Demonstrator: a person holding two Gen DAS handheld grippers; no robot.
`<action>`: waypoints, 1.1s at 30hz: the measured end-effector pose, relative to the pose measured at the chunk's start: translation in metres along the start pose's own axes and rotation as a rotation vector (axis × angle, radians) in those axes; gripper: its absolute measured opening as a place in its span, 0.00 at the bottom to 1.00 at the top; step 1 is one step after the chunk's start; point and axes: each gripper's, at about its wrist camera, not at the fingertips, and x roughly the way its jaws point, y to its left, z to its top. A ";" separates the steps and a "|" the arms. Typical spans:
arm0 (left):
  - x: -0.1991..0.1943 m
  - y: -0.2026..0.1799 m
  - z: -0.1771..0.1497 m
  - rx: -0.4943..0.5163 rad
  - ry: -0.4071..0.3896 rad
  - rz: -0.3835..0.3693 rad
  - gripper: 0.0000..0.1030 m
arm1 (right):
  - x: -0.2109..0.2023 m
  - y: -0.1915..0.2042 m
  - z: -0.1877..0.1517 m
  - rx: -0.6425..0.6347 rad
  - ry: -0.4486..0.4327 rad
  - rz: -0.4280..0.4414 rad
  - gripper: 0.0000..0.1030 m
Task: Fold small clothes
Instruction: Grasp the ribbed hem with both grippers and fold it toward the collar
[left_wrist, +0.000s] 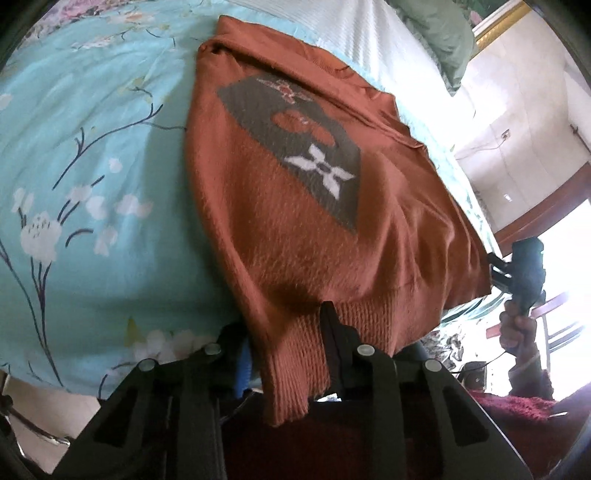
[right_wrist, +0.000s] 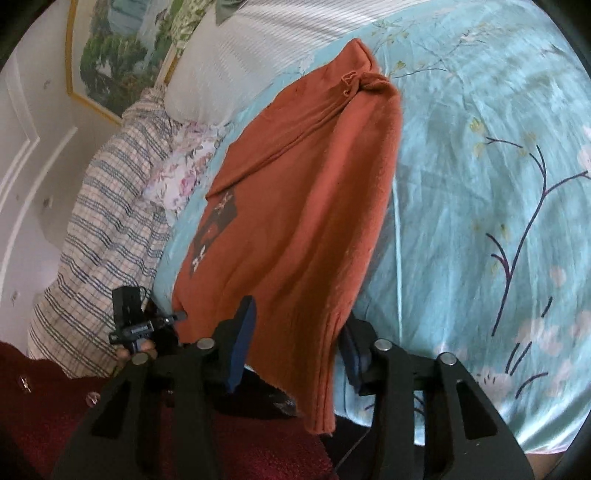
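Observation:
A rust-orange knitted sweater (left_wrist: 295, 229) with a grey patch and a white flower lies stretched over the bed's edge; it also shows in the right wrist view (right_wrist: 295, 206). My left gripper (left_wrist: 286, 332) is shut on the sweater's ribbed hem at one corner. My right gripper (right_wrist: 295, 332) is shut on the hem at the other corner, with fabric hanging down between its fingers. Each gripper shows in the other's view, the right one (left_wrist: 524, 273) at the far right and the left one (right_wrist: 136, 325) at the lower left.
The bed has a light blue flowered sheet (left_wrist: 81, 177). A white striped pillow (right_wrist: 236, 74) and a checked blanket (right_wrist: 99, 236) lie near the head. A framed picture (right_wrist: 110, 51) hangs on the wall. A dark red garment (right_wrist: 44, 413) is at the bottom.

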 end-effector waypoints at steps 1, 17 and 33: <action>0.000 0.000 0.002 -0.006 -0.005 -0.003 0.28 | 0.000 0.000 -0.004 0.006 -0.006 0.001 0.35; -0.029 0.004 -0.001 0.015 -0.098 0.023 0.05 | -0.037 -0.019 -0.020 0.053 -0.127 0.096 0.07; -0.071 -0.005 0.009 -0.012 -0.232 -0.018 0.04 | -0.048 -0.014 -0.014 0.043 -0.195 0.179 0.07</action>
